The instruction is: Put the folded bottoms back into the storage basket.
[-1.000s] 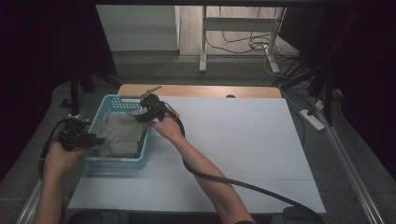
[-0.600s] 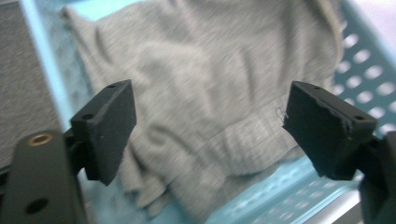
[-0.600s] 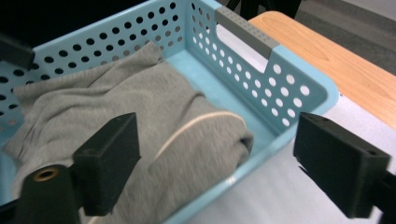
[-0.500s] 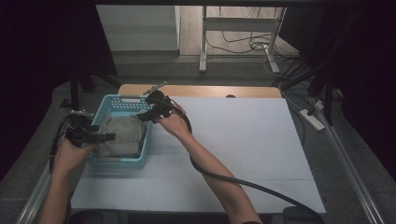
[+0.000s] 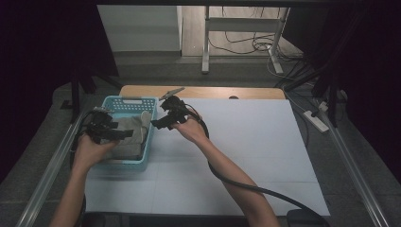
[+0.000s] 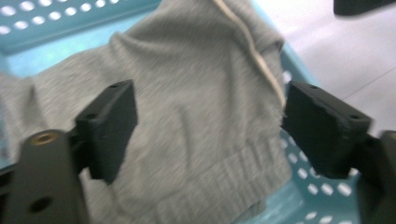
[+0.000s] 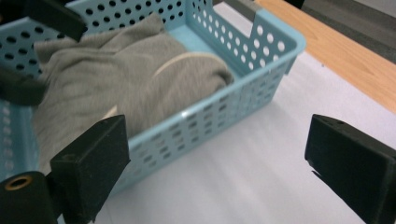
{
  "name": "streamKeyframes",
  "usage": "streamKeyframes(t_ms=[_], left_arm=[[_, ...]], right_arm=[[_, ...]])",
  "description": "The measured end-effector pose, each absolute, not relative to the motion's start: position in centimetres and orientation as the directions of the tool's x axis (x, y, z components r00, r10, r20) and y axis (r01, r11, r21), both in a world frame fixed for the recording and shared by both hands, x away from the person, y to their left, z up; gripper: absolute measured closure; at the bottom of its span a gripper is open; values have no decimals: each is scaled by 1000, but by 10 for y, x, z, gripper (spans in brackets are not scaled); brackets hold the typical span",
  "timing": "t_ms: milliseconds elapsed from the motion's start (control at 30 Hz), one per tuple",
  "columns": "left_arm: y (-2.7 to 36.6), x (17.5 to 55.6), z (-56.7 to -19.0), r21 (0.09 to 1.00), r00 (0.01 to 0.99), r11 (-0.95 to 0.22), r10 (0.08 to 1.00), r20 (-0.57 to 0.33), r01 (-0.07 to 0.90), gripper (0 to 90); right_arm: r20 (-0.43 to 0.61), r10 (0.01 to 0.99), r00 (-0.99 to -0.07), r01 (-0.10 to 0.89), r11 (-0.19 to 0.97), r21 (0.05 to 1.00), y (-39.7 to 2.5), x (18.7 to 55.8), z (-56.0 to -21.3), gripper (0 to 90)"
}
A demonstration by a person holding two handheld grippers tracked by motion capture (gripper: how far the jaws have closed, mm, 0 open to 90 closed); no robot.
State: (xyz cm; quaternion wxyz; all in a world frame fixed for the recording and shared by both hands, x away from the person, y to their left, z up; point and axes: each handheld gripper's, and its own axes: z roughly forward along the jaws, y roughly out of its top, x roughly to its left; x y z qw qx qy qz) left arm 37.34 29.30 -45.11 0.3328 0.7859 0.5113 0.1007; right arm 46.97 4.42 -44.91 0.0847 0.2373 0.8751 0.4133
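White sheeting covers the table (image 5: 246,156), and at its left end a perforated light-blue plastic basket (image 5: 144,146) holds a crumpled grey knitted garment (image 6: 196,121). Over it the left gripper (image 5: 124,134) hangs with jaws wide apart and gripping nothing, while the right gripper (image 5: 158,124) hovers just outside the basket's wall, equally wide and empty. If the left jaws close on only a thin fold, I'd expect the knit to slip free, or its hem to snag the rim and drag the light basket along.

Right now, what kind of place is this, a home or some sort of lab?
Probably a lab or recording workspace, not a home. The white table sits between dark curtains, loose cables lie on the floor behind it, and a power strip lies beside it. A blue basket holds grey clothing.
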Motion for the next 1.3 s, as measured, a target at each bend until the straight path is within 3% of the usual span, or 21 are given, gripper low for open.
streamKeyframes(t_ms=[100, 200, 467, 667, 867, 1033, 1300], left_arm=[[284, 381, -450, 635, 484, -263, 852, -201, 726, 328], [272, 390, -452, 632, 505, -281, 838, -206, 722, 516], [242, 417, -468, 548, 517, -368, 845, -140, 751, 752], [236, 434, -484, 483, 475, -356, 868, -148, 800, 790], [226, 439, -494, 436, 473, -394, 877, -84, 809, 806], [229, 437, -494, 448, 463, -375, 880, -102, 811, 791], [237, 428, -480, 507, 462, -334, 874, -150, 795, 686]], right_arm=[[41, 479, -877, 341, 560, 755, 35, 464, -450, 68], [29, 468, -883, 331, 578, 746, 26, 459, -451, 68], [48, 453, -890, 337, 584, 739, 1, 443, -448, 69], [54, 453, -890, 336, 572, 748, -18, 436, -444, 69], [80, 458, -886, 351, 547, 760, -33, 433, -441, 68], [100, 462, -881, 367, 536, 760, -41, 433, -443, 68], [128, 449, -885, 383, 541, 748, -46, 430, -445, 49]])
